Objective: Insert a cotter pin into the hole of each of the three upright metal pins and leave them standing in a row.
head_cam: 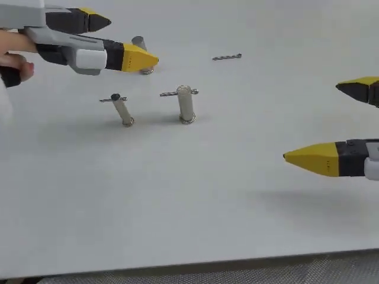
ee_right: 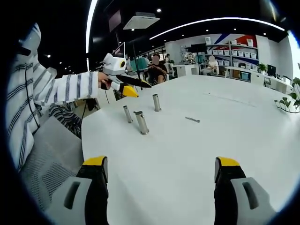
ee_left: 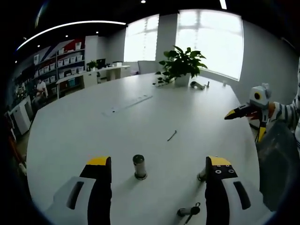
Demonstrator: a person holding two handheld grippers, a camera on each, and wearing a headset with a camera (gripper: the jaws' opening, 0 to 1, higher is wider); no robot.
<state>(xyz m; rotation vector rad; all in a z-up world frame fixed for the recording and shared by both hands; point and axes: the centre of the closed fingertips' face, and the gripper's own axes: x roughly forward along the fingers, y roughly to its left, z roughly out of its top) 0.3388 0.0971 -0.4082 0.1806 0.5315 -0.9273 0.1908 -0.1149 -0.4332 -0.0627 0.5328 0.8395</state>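
I am holding the left gripper (head_cam: 133, 41) with its jaws spread wide and gripping nothing. In the left gripper view the bare pin (ee_left: 139, 167) is standing upright in the gap between those jaws, closer to one than the other and, as far as I can tell, touching neither. In the head view one yellow jaw tip is covering part of that pin.

Taking the bare pin as my mark on the white table (head_cam: 195, 201): the slim pin (head_cam: 122, 110) is standing near it, on my side and slightly left, leaning a little, with a cotter pin (head_cam: 112, 99) passing through its head. The thick pin (head_cam: 186, 105) is standing upright on my side and to the right of the bare pin, with its own cotter pin (head_cam: 177, 93) crossing its top. The three are forming a triangle, not a line.

The loose cotter pin (head_cam: 227, 57) is lying flat to the right of the bare pin, well apart from it.

The right gripper (head_cam: 311, 122) is hovering far to the right of the bare pin, jaws also gaping wide and carrying nothing.
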